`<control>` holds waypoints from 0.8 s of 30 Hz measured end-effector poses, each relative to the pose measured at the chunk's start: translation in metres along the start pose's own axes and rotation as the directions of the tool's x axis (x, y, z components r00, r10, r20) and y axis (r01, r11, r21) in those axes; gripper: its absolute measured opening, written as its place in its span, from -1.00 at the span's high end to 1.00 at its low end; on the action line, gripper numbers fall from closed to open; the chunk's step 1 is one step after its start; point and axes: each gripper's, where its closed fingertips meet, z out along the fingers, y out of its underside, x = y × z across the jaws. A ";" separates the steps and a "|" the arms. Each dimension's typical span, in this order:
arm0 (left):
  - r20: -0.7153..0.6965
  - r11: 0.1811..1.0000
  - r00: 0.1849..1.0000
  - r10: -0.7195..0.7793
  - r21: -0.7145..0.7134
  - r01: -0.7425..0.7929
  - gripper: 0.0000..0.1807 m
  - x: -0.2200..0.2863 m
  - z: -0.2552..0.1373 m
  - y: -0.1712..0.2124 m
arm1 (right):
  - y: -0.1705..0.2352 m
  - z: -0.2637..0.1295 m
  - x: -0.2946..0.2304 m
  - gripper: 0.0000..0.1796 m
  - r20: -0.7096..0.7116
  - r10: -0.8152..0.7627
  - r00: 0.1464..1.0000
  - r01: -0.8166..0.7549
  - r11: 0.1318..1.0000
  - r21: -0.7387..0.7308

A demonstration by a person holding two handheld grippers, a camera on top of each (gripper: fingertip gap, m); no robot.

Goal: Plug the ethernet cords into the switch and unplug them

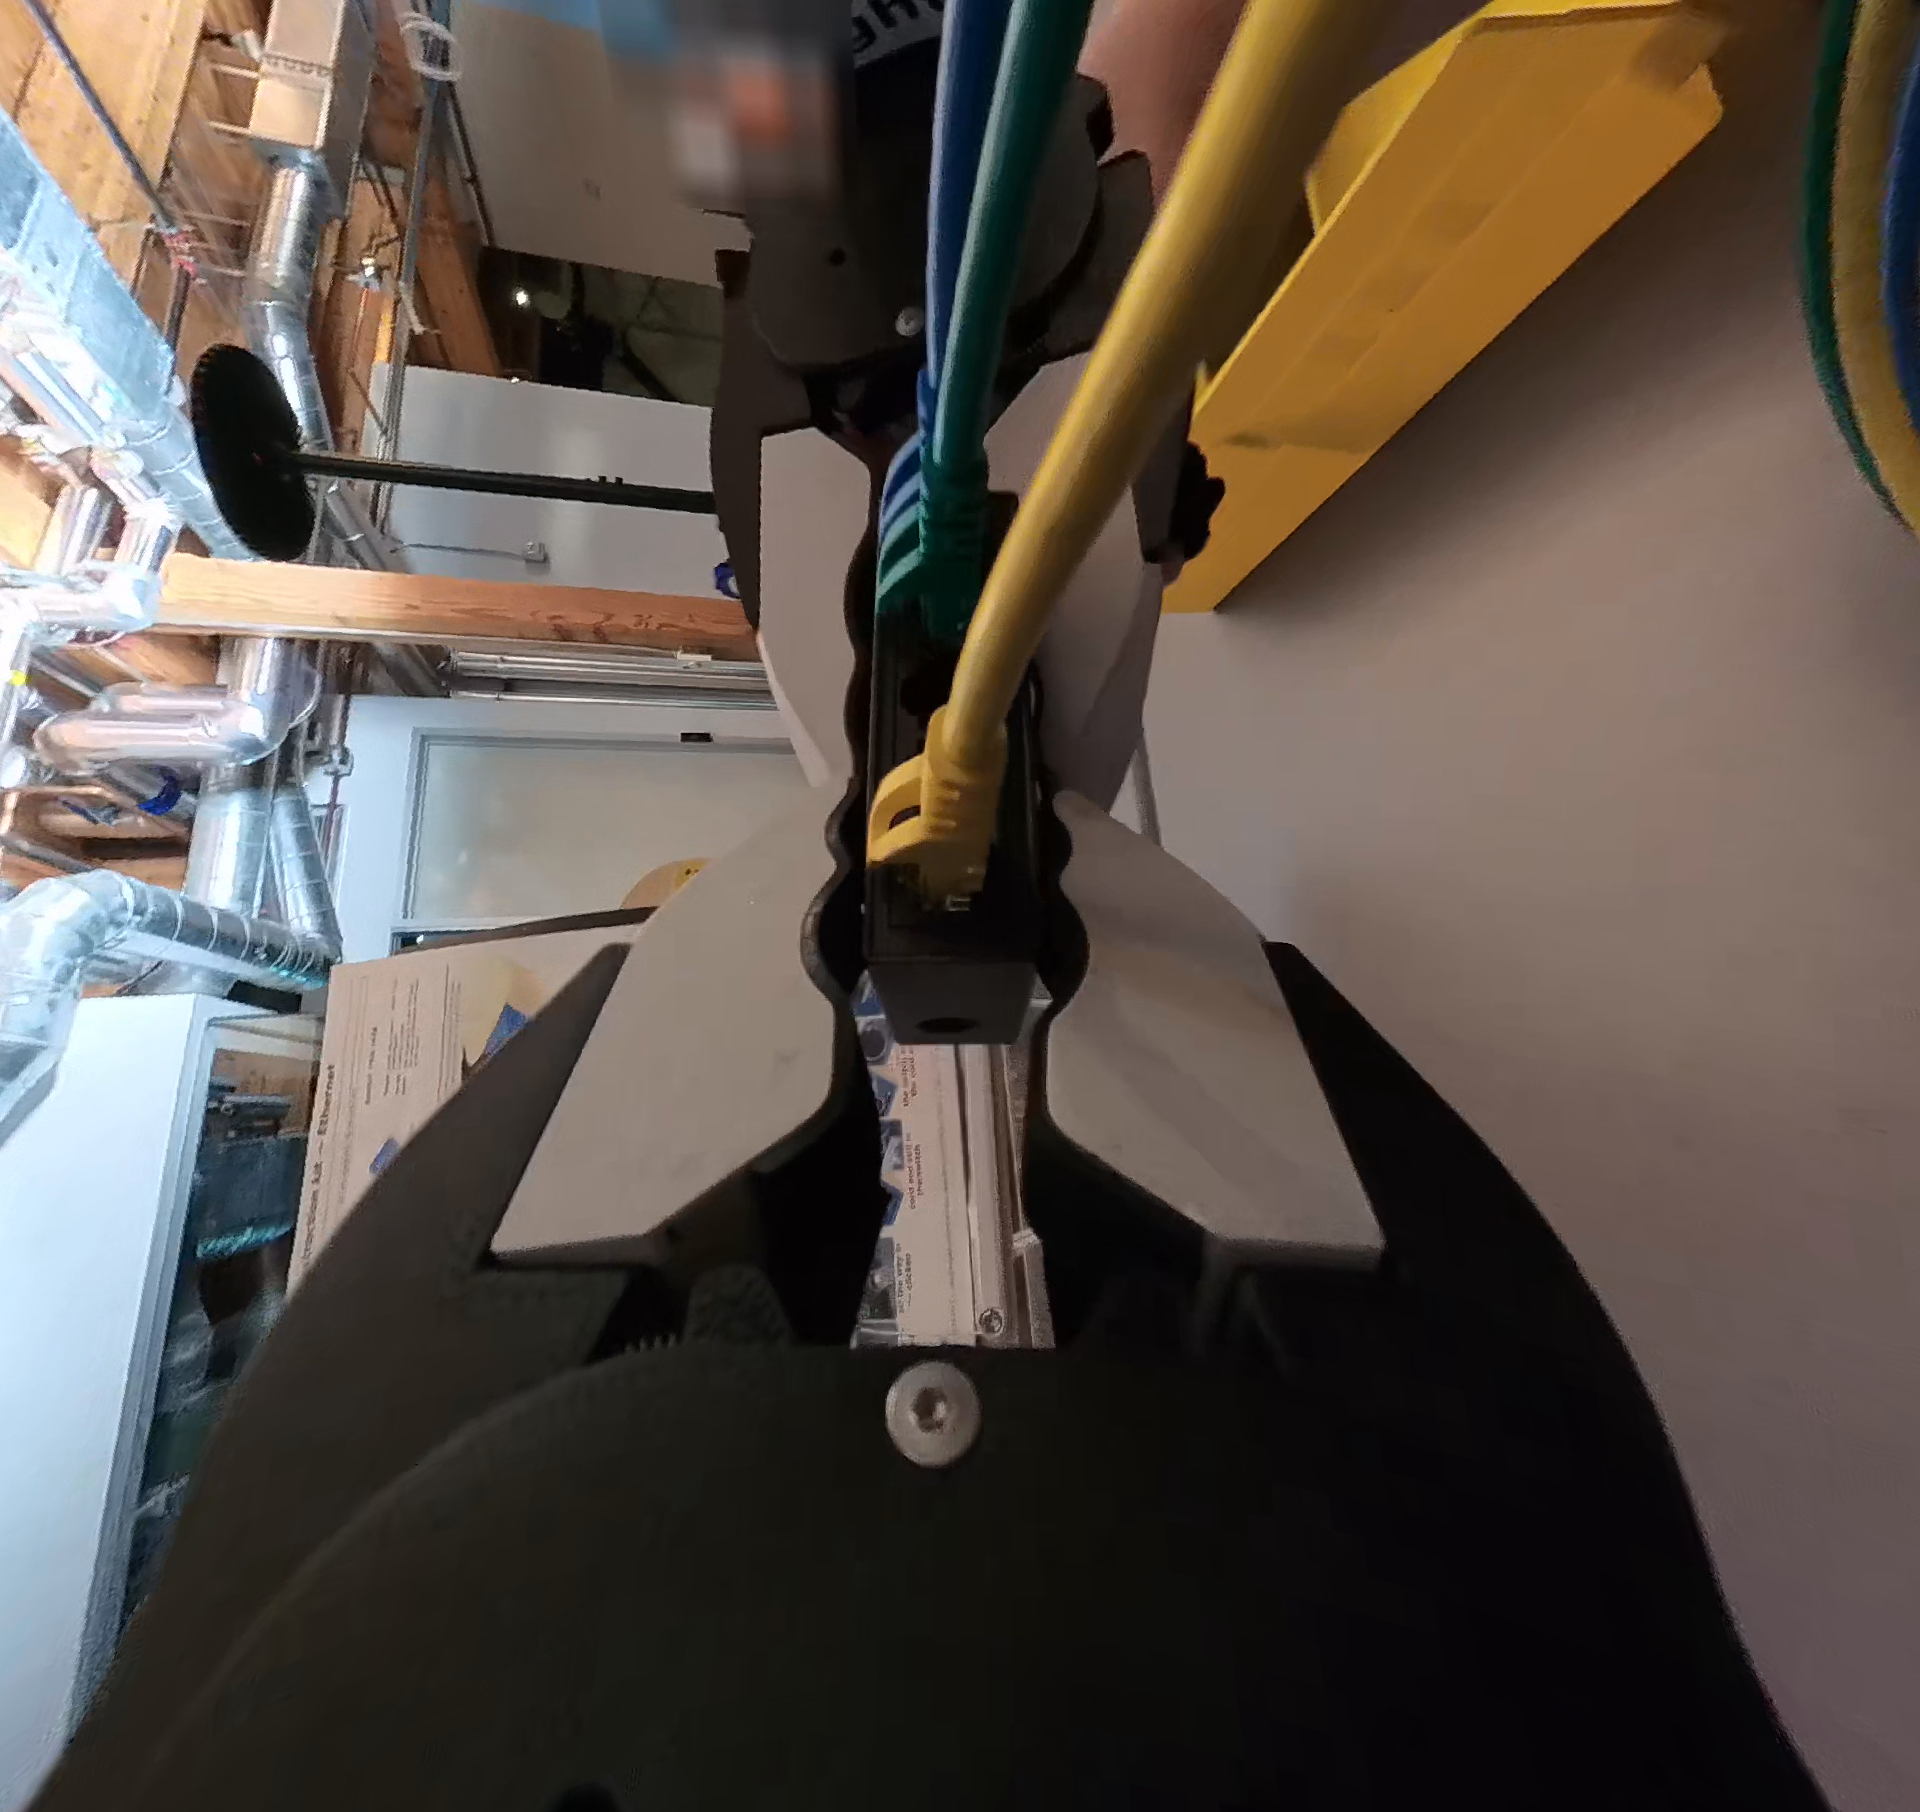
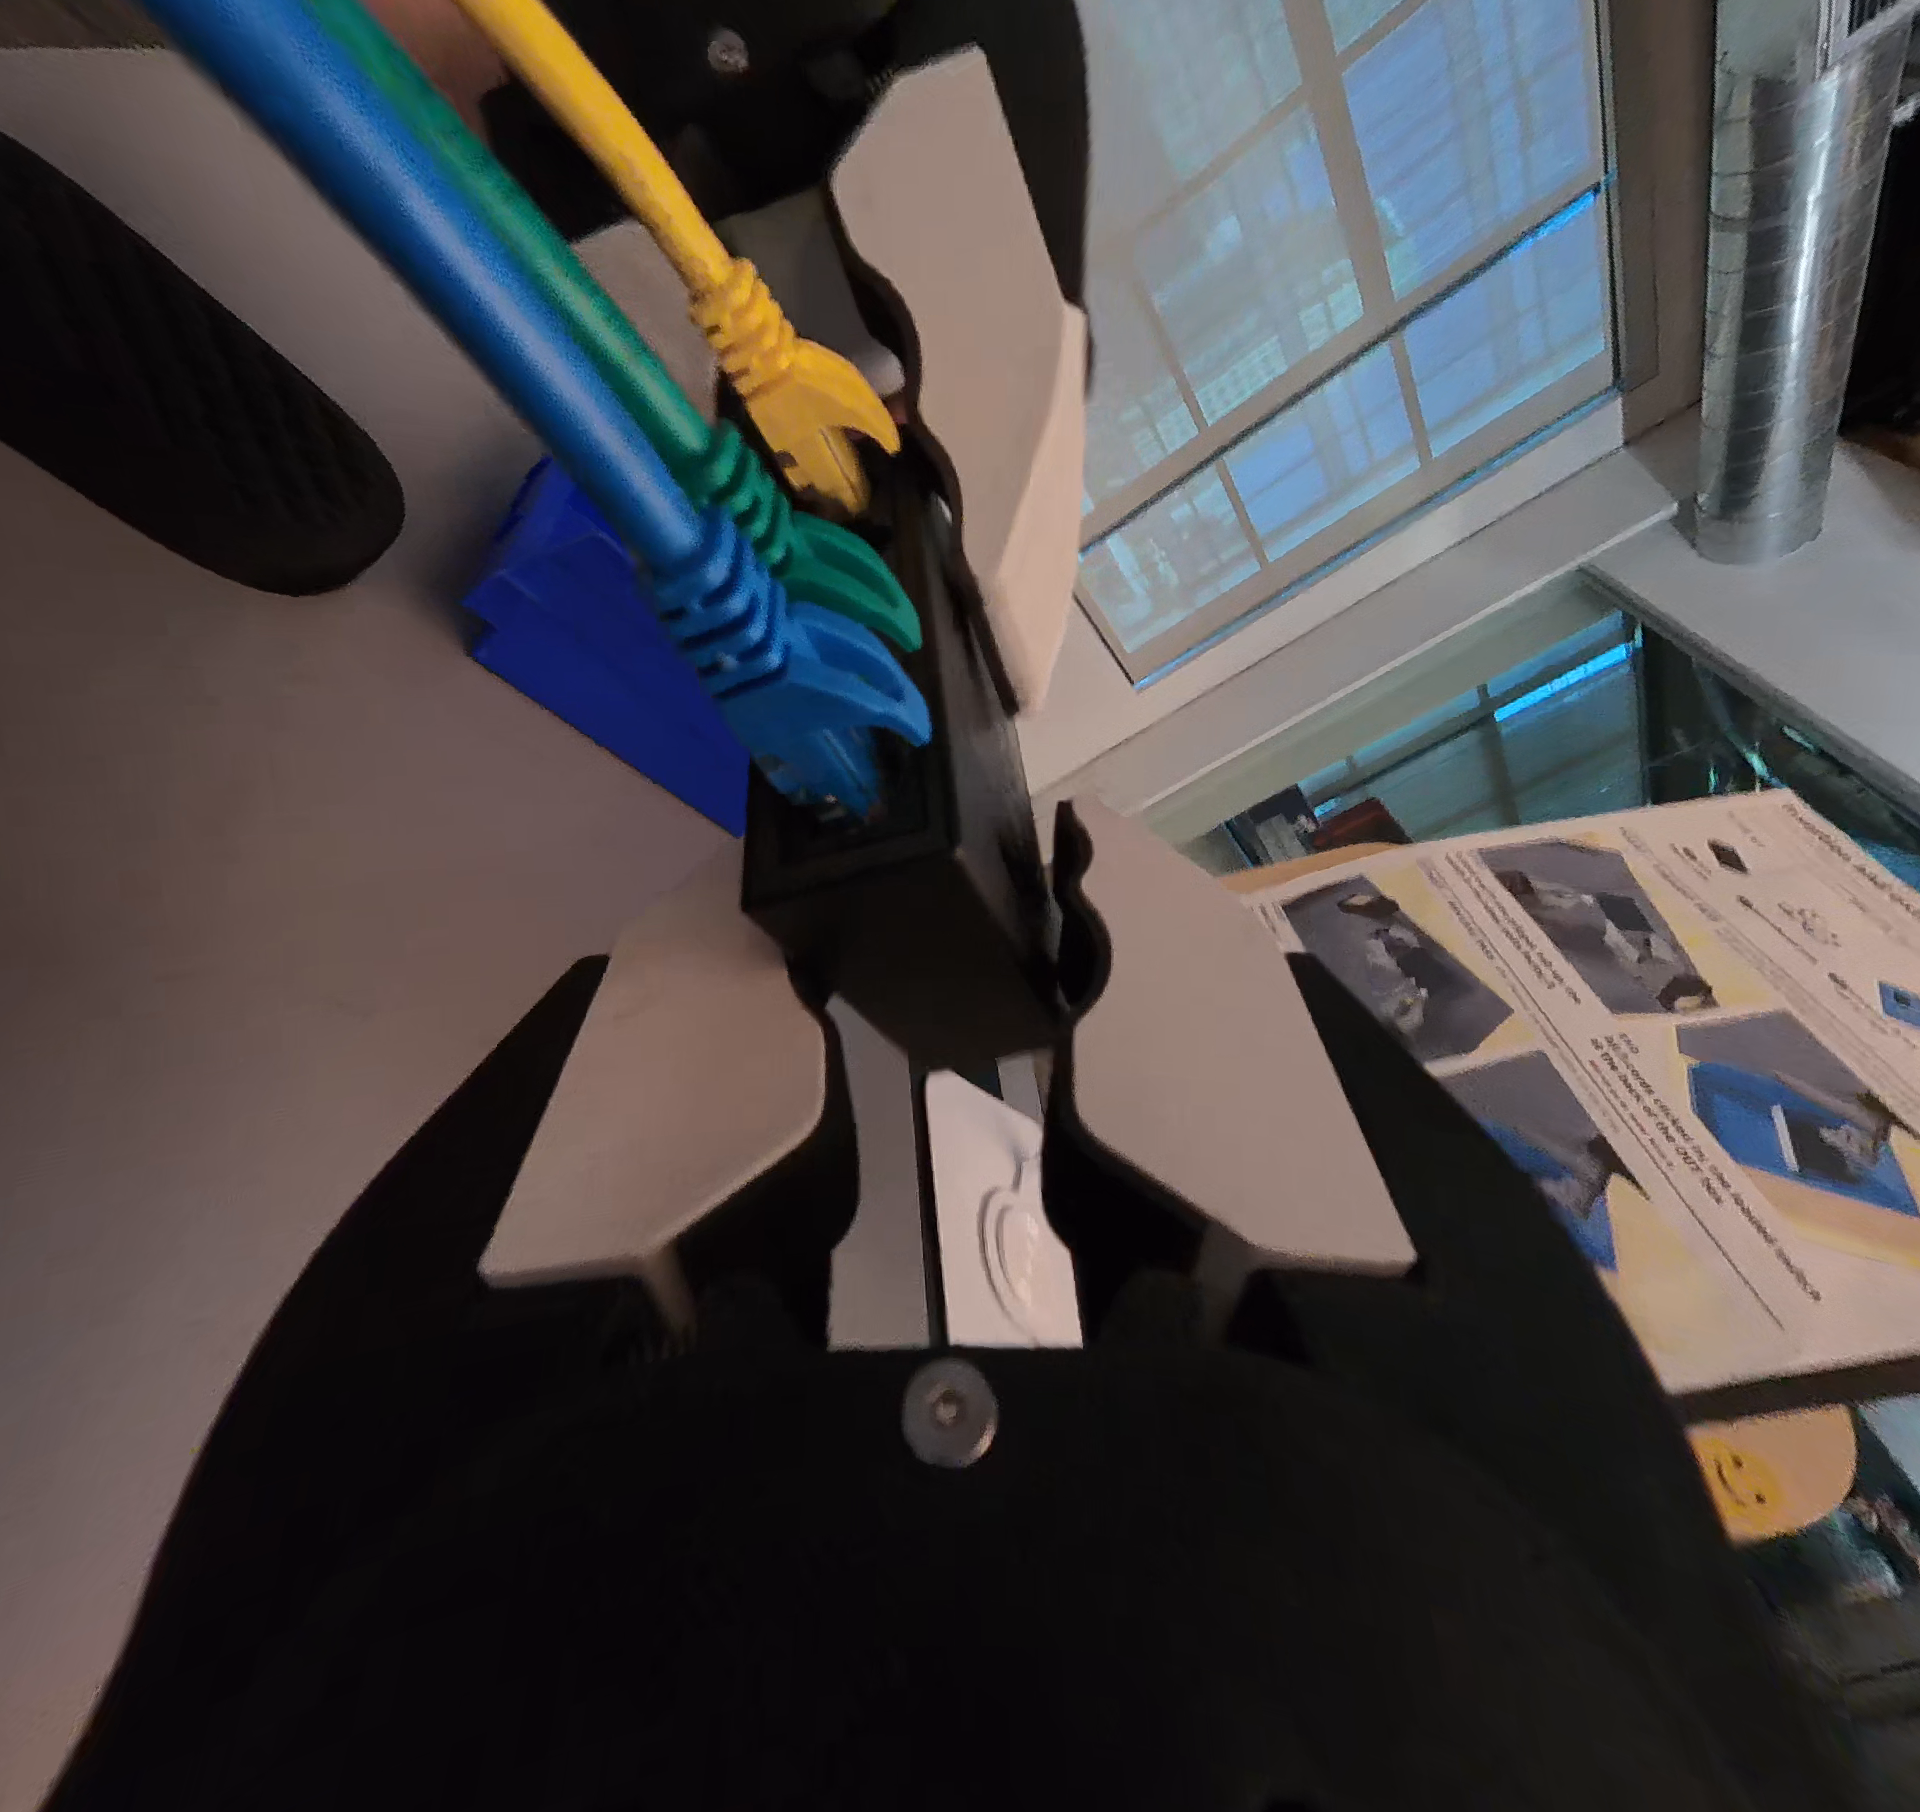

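A small black switch (image 1: 951,983) is held up off the grey table between both grippers, one at each end. My left gripper (image 1: 951,889) is shut on its near end in the left wrist view. My right gripper (image 2: 935,921) is shut on the opposite end of the switch (image 2: 935,993). The yellow plug (image 1: 935,806), green plug (image 1: 956,536) and blue plug (image 1: 899,515) sit in its ports in a row. In the right wrist view the blue plug (image 2: 790,661) is nearest, then the green plug (image 2: 810,547) and the yellow plug (image 2: 790,380). The cords run away upward.
A yellow bin (image 1: 1455,256) and a coil of coloured cords (image 1: 1870,204) lie on the grey table (image 1: 1558,1035). A blue bin (image 2: 582,640) sits behind the switch. A printed instruction sheet (image 2: 1610,1035) stands to the right. A person's hand shows behind the far gripper. My two grippers' fingertips are within a few centimetres of each other.
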 end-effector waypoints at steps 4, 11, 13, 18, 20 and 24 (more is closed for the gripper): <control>0.074 0.998 0.996 -0.050 -0.040 0.053 0.69 -0.010 -0.004 0.014 | 0.016 -0.015 0.018 0.57 -0.056 0.086 0.995 -0.090 0.994 -0.060; 0.141 0.985 0.984 -0.109 -0.120 0.126 0.69 -0.019 -0.008 0.032 | 0.004 -0.038 0.038 0.46 -0.135 -0.080 0.988 0.049 0.974 -0.220; 0.135 0.981 0.986 -0.100 -0.152 0.121 0.69 -0.017 -0.005 0.033 | 0.003 -0.030 0.031 0.44 -0.105 -0.147 0.984 0.113 0.953 -0.280; 0.111 0.986 0.991 -0.081 -0.138 0.096 0.68 -0.011 0.005 0.021 | 0.006 -0.011 0.017 0.64 -0.042 -0.326 0.944 0.291 0.888 -0.357; 0.128 0.988 0.990 -0.056 -0.133 0.073 0.69 -0.013 0.006 0.019 | 0.008 -0.011 0.018 0.70 -0.039 -0.399 0.916 0.356 0.855 -0.377; 0.201 0.993 0.975 -0.098 -0.052 0.110 0.65 -0.024 0.001 0.014 | -0.005 -0.014 0.025 0.69 -0.092 -0.456 0.885 0.401 0.848 -0.346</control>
